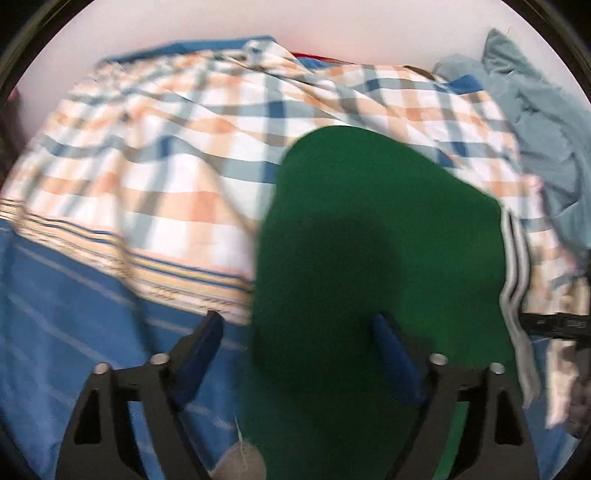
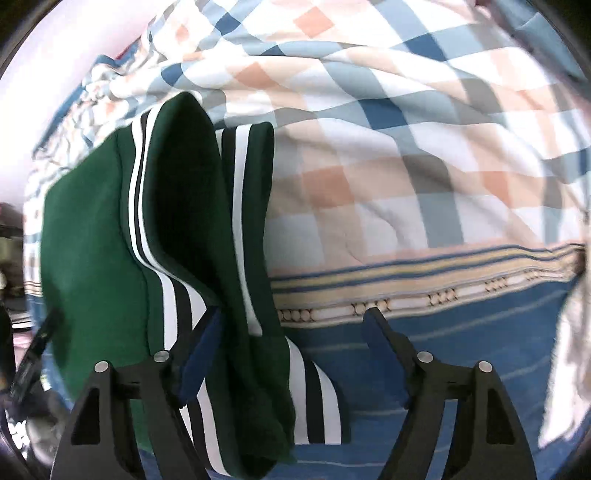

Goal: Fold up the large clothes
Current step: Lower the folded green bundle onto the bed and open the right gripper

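A dark green garment point(image 1: 369, 258) with white and black side stripes point(image 1: 511, 266) lies on the bed, folded into a long bundle. In the right wrist view the green garment point(image 2: 92, 240) shows its striped edges point(image 2: 240, 206) doubled over. My left gripper point(image 1: 299, 332) is open, its blue-padded fingers apart over the garment's near end. My right gripper point(image 2: 291, 328) is open, with the striped edge lying between its fingers and beside the left finger point(image 2: 201, 354).
A plaid blanket point(image 1: 166, 155) in white, orange and blue covers the back of the bed, over a blue striped sheet point(image 1: 55, 314). A light blue cloth point(image 1: 546, 122) is heaped at the far right. A pale wall point(image 1: 332, 22) stands behind.
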